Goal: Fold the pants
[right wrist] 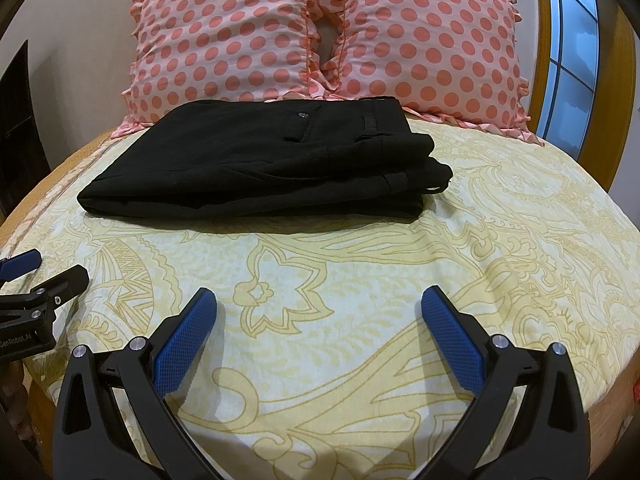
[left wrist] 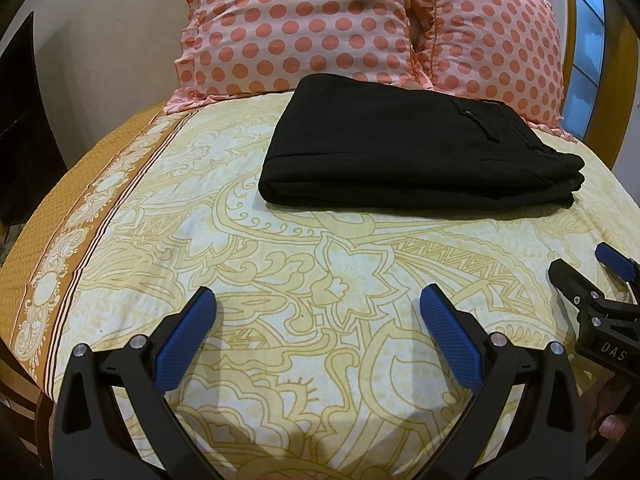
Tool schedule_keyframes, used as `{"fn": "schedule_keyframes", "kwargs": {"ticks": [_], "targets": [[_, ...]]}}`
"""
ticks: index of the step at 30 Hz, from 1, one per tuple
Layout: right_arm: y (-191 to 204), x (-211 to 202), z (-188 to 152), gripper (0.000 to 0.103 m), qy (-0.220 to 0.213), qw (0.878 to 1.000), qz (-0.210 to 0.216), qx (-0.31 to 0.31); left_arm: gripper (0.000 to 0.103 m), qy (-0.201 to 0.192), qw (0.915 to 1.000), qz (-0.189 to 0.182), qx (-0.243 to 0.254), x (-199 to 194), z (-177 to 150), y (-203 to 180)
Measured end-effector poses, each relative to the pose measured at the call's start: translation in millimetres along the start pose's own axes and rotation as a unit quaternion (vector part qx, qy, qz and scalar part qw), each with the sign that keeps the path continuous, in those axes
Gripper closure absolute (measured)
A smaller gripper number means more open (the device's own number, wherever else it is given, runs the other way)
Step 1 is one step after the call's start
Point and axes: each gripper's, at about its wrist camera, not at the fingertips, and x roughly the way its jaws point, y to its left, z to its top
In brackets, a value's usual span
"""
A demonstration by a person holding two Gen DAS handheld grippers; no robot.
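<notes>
Black pants (left wrist: 408, 148) lie folded in a thick rectangular stack on the yellow patterned bedsheet (left wrist: 280, 272), just in front of the pillows. They show in the right wrist view (right wrist: 260, 164) too, with a back pocket and button on top. My left gripper (left wrist: 318, 300) is open and empty, held over the sheet well short of the pants. My right gripper (right wrist: 319, 300) is open and empty, also well short of them. Each gripper shows at the edge of the other's view: the right one (left wrist: 588, 272) and the left one (right wrist: 44, 270).
Two pink pillows with coral dots (left wrist: 304, 20) (right wrist: 432, 40) lean against the wooden headboard (right wrist: 540, 40). A window (right wrist: 572, 52) is at the right. The bed's left edge has an orange border (left wrist: 60, 264). A dark object (left wrist: 24, 120) stands left of the bed.
</notes>
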Motion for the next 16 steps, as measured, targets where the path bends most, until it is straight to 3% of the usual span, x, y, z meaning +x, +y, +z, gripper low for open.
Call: {"fn": "schedule_keyframes", "kwargs": {"ticks": [16], "targets": [[0.3,-0.2,-0.7,0.001,-0.001,1.000,-0.001,0.000,0.002,-0.002,1.0000,-0.003,0.003,-0.2,-1.2,-0.8]]}}
